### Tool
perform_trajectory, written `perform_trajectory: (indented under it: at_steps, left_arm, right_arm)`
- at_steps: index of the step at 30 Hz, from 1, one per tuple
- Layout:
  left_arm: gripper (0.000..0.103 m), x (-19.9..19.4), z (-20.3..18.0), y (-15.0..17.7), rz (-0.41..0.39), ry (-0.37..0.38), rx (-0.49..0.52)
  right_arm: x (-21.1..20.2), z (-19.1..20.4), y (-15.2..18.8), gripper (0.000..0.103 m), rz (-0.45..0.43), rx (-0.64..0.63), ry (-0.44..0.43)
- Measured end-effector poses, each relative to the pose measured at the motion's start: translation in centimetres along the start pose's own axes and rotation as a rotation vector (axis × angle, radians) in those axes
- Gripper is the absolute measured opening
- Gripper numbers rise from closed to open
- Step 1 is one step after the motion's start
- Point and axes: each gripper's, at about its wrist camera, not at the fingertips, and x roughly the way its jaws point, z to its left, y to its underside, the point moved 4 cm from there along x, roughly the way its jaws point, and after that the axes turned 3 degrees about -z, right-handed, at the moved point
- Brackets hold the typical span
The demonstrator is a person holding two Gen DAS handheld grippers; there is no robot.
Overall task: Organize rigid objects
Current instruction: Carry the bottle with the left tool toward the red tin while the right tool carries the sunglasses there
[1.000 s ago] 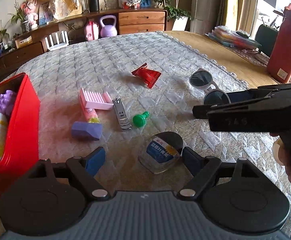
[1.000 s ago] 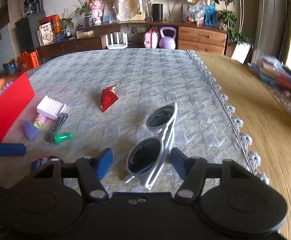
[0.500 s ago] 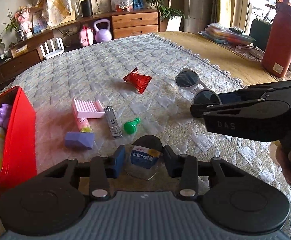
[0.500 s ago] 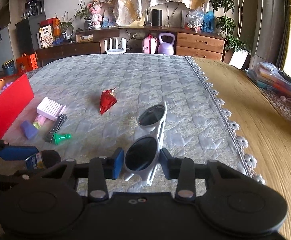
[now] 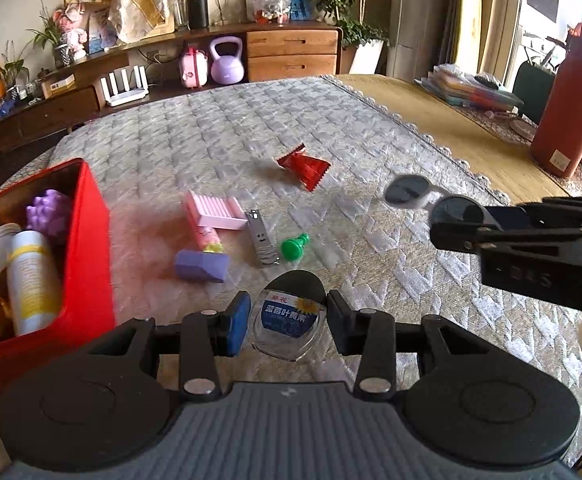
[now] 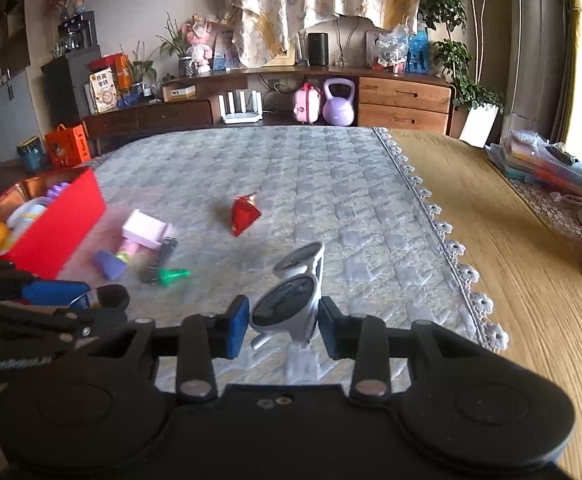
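Both tools are loaded: the left gripper (image 5: pixel 287 322) clamps a small clear bottle (image 5: pixel 289 320), the right gripper (image 6: pixel 283 320) pinches white sunglasses (image 6: pixel 293 298) — long axis pointing away. The red bin (image 5: pixel 87 240) lies far left, nearer the left gripper.

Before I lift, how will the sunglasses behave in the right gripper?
The white sunglasses look rigid and light. The right gripper clamps just one lens end, so the far lens may droop or pivot. The smooth frame could slip.
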Motion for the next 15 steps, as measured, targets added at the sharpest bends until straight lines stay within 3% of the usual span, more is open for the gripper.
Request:
perform_trajectory:
  at_steps: [15]
  left_arm:
    - [0.040,-5.7,3.5,0.1,-0.051,-0.037,-0.074]
  right_arm:
    - [-4.8,3.4,-1.4,0.036,-0.059,-0.042,-0.018]
